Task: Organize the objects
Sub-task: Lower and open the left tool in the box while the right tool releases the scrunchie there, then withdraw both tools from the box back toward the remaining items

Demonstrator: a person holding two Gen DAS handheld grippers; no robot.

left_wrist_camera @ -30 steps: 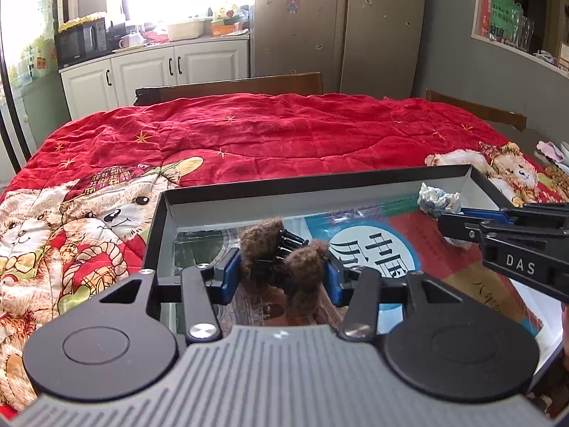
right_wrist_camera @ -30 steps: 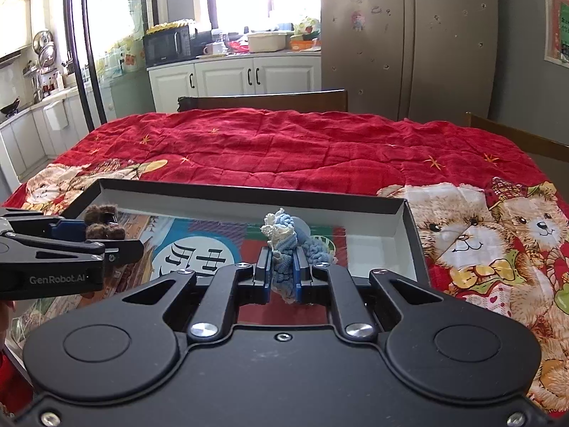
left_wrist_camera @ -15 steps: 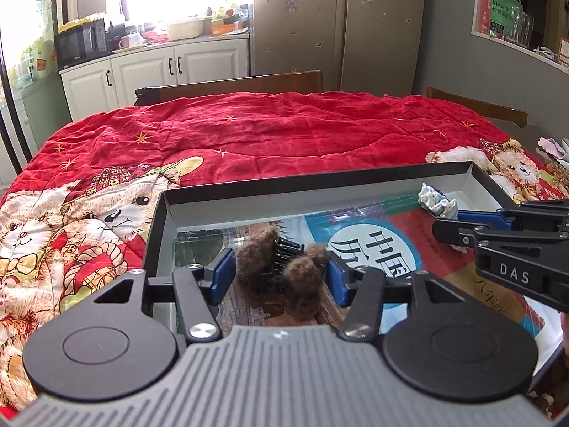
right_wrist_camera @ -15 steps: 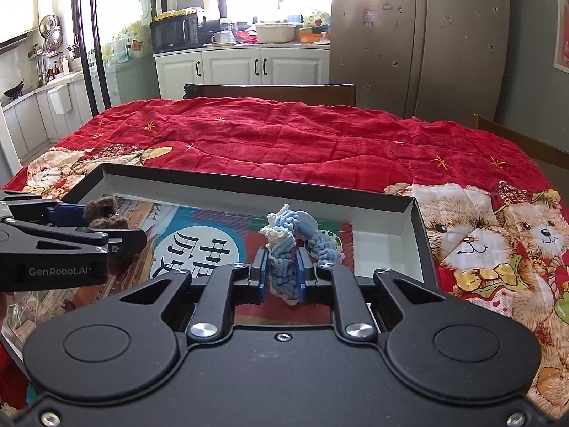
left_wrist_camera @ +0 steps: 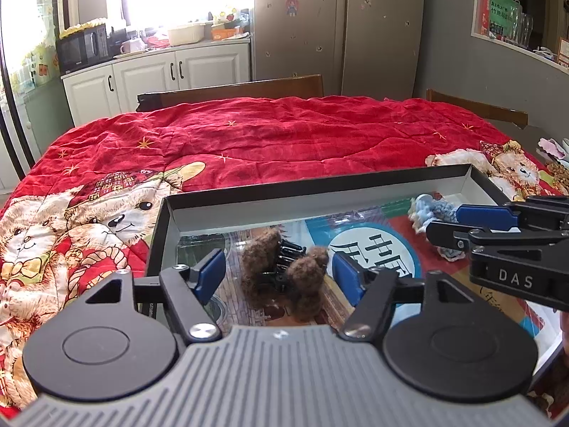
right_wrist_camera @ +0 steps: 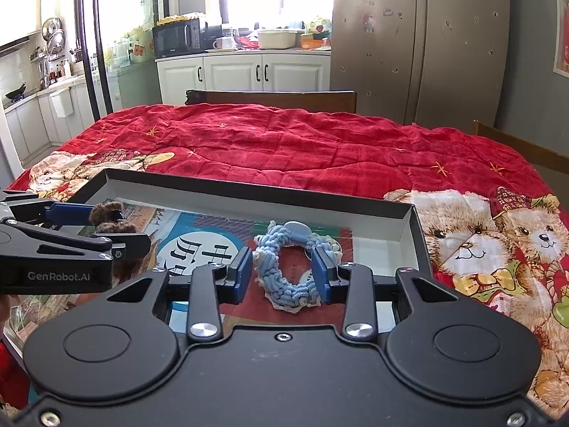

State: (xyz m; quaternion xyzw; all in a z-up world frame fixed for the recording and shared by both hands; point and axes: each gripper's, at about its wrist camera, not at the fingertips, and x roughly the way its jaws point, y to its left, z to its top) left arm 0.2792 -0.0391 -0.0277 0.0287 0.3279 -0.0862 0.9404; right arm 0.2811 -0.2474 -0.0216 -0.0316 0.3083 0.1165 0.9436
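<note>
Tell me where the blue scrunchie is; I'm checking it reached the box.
The blue scrunchie lies flat in the box, near its right end, between the right gripper's open jaws, which have just been opening.

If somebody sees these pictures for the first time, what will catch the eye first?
Probably the red bear-print quilt covering the whole table. On it lies a shallow black tray, where a blue knitted scrunchie rests between the right hand-held gripper's open jaws, and a brown fuzzy hair claw lies between the left hand-held gripper's.
</note>
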